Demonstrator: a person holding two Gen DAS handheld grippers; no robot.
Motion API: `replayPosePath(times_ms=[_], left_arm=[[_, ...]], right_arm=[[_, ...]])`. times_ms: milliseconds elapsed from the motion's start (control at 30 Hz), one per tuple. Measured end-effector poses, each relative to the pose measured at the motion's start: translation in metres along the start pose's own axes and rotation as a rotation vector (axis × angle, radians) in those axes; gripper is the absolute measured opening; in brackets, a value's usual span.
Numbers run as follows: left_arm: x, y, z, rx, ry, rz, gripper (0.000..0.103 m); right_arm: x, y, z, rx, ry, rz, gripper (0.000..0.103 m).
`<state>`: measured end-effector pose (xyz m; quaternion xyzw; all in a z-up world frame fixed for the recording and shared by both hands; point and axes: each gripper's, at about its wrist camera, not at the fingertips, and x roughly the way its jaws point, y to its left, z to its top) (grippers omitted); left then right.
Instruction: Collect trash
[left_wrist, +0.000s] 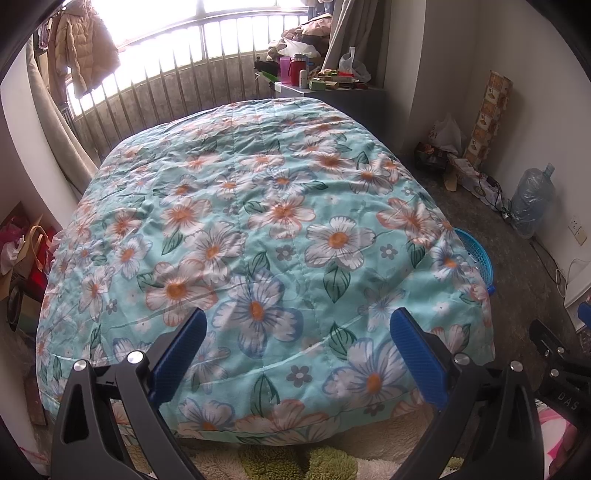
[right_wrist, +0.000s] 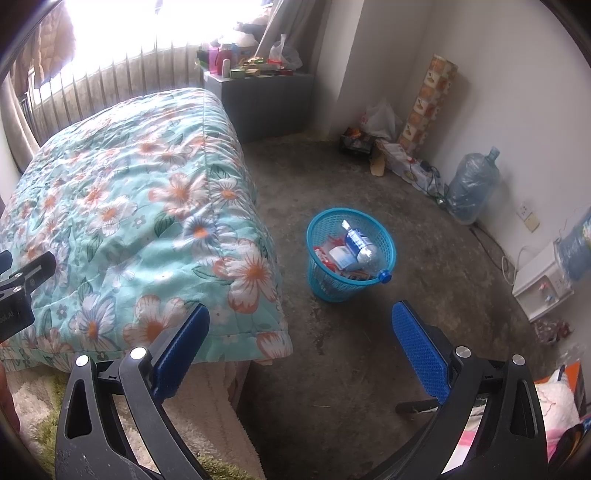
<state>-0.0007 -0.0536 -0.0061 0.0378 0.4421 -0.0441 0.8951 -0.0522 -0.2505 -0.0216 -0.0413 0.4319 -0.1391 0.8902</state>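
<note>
Both grippers spread and holding nothing; trash sits in the round blue plastic mesh basket (right_wrist: 351, 254) on the bare grey concrete floor (right_wrist: 424, 332).

Left gripper (left_wrist: 298, 347) hangs over the near edge of the teal floral quilt (left_wrist: 258, 229), blue pads wide apart; only a sliver of the basket (left_wrist: 476, 254) shows past the quilt's right edge. Right gripper (right_wrist: 301, 343) is over the floor by the quilt's (right_wrist: 129, 206) near corner, pads wide apart, open floor between it and the basket. Basket stands upright, apart from the bed side, open floor all round. In it: one clear plastic bottle with a blue cap (right_wrist: 364, 251), long axis diagonal, cap end at the near-right rim; wrappers beneath, count unclear. One large water jug (right_wrist: 472, 184) by the right wall.
</note>
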Motion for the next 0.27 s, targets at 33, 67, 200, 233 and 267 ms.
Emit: replayPosePath(times_ms=[33,67,200,233,267], left_arm=[[0.0000,-0.0004,0.0000,0.000,0.001,-0.001,0.098],[0.0001,-0.0004,-0.0001,0.000,0.002,-0.001,0.097],[0.0010,-0.0017,-0.0001,0.006,0.007,-0.003,0.098],[0.0012,-0.0019,0.0001,0.008,0.008,-0.004,0.098],[0.0013,-0.0011,0.0000,0.010,0.008,-0.004,0.098]], right_arm=[[0.0000,0.0000,0.0000,0.000,0.000,0.000,0.095],[0.0000,0.0001,-0.0001,0.002,0.001,0.000,0.095],[0.0000,0.0006,0.0004,0.001,0.002,0.000,0.095],[-0.0002,0.0008,0.0014,0.001,0.001,0.000,0.095],[-0.0002,0.0013,0.0018,0.002,0.001,0.001,0.095]])
